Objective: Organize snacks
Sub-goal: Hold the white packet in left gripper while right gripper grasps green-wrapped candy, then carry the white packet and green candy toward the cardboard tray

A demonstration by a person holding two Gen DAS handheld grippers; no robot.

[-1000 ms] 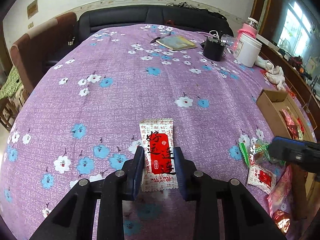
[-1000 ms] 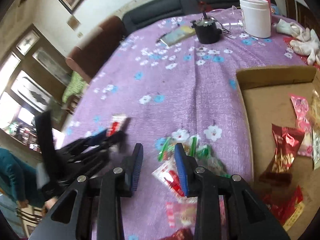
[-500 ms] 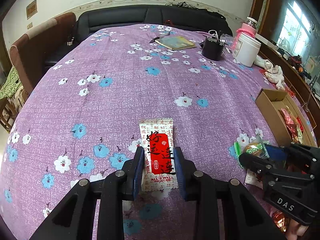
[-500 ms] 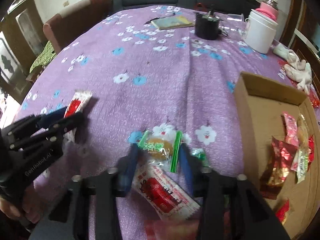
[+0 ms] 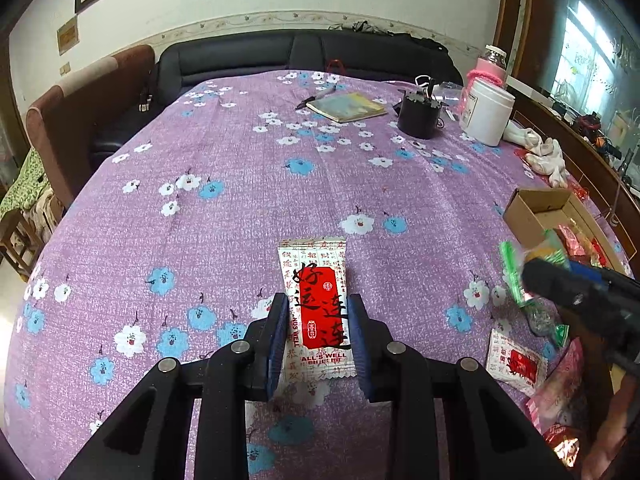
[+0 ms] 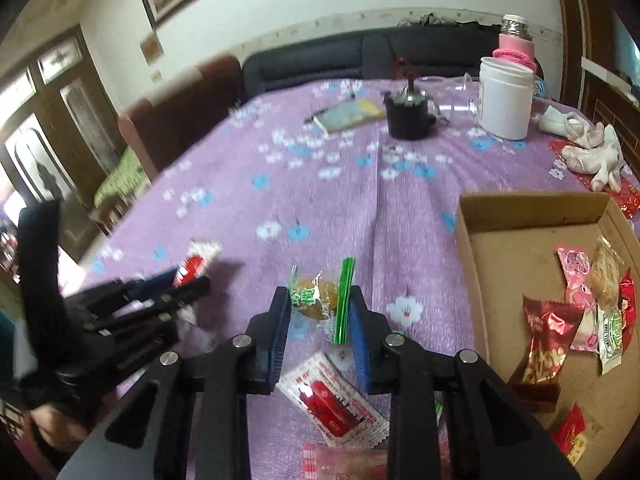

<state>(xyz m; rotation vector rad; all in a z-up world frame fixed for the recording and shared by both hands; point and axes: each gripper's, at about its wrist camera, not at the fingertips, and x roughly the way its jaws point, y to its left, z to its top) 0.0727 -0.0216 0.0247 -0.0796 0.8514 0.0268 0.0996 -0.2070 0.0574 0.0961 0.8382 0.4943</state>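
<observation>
Purple flowered cloth over the desk (image 5: 240, 160), dark sofa behind, open cardboard box (image 6: 532, 204) at the right edge with several snacks already inside.

Left gripper (image 5: 318, 304): jaws narrow, pinching the long sides of a red-and-white packet (image 5: 314, 264) at mid-desk, far end sticking out in front.

Right gripper (image 6: 318, 294): jaws just closing further, now clamped on a green-sealed packet (image 6: 312, 288) with a brown cake inside, raised off the cloth just left of the box. A red sachet (image 6: 332, 400) and a pink wrapper lying below it.

Both packets probably light, thin and crinkly, with slick film likely to slide. Best gripped across the flat seal or edge, gently, since the cake looks soft and easy to crush. Next, presumably, over the box wall and release.
</observation>
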